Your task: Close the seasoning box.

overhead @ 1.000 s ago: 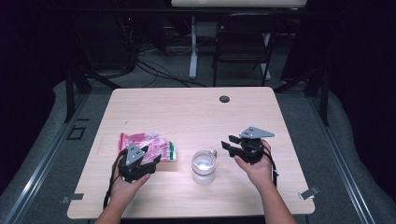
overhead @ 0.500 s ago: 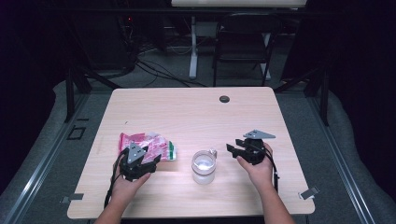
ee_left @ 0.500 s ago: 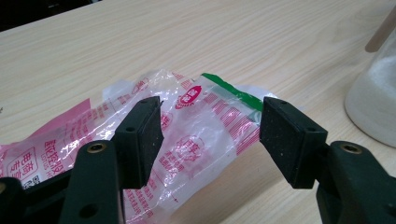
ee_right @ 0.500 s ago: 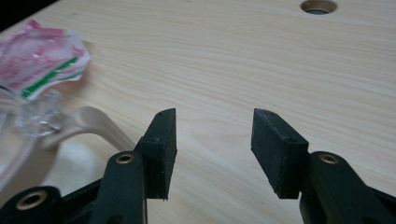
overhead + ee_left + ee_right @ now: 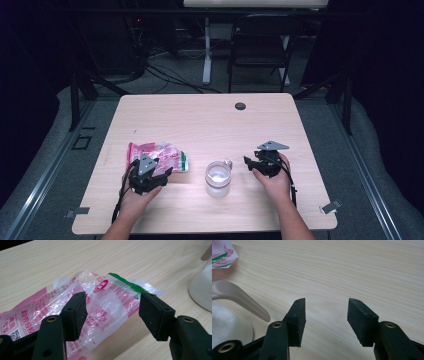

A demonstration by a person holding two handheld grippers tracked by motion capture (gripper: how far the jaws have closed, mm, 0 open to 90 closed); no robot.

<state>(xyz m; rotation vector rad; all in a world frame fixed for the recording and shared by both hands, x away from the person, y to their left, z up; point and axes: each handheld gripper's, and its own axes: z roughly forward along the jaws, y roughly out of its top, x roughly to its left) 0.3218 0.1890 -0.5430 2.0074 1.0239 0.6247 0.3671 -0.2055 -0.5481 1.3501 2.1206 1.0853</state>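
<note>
Left gripper view: we are keeping our left claw wide over the crinkly bag. It is looking light, soft and slippery, so we are aiming at its middle. Our right claw has just been opening wide, with nothing in it.

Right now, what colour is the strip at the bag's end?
Green, on the plastic bag; clearest in the left gripper view.

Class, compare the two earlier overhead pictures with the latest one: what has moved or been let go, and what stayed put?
The right gripper has sunk a little toward the table beside the cup, and its jaws have just been opening with nothing between them. The left gripper stays open over the plastic bag; bag and cup have not moved.
</note>
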